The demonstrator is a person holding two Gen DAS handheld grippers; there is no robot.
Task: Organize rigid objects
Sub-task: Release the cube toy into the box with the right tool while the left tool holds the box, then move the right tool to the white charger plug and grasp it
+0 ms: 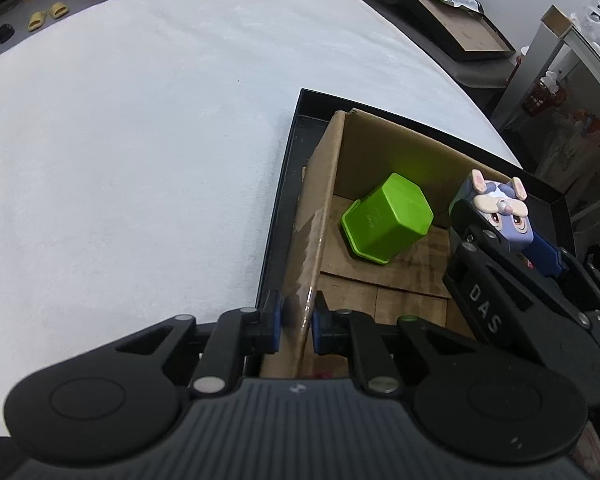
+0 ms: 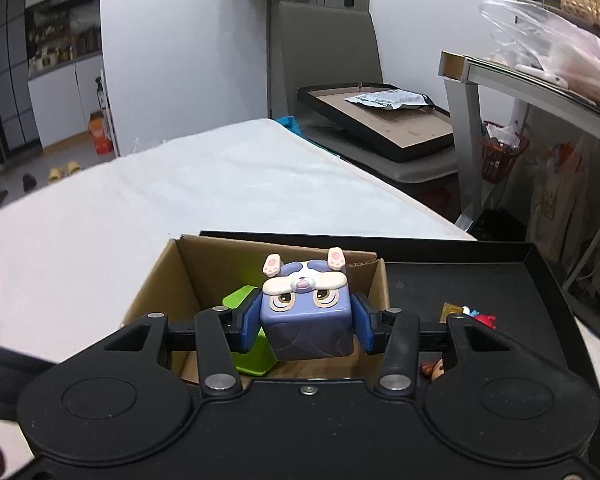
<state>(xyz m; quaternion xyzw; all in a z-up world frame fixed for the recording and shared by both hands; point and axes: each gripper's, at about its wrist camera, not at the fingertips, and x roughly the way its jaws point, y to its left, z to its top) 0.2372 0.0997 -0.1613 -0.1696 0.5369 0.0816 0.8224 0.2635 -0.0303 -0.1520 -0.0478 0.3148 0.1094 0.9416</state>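
A brown cardboard box [image 1: 384, 148] [image 2: 204, 264] stands inside a black tray [image 1: 284, 184] [image 2: 500, 272] on a white-covered table. My left gripper [image 1: 296, 322] is shut on the box's left wall [image 1: 316, 216], one blue pad on each side. A green cube-shaped cup [image 1: 388, 220] [image 2: 252, 356] lies tipped on the box floor. My right gripper [image 2: 306, 326] [image 1: 512, 236] is shut on a purple rabbit cube toy [image 2: 308, 316] [image 1: 498, 204], held above the box's right side. Its pads press the toy's two flanks.
Small colourful figures [image 2: 480, 318] lie in the tray right of the box. The white tablecloth [image 1: 140, 140] spreads left and behind. A chair with a flat framed board [image 2: 384, 124] and a glass-topped table [image 2: 540, 76] stand to the right.
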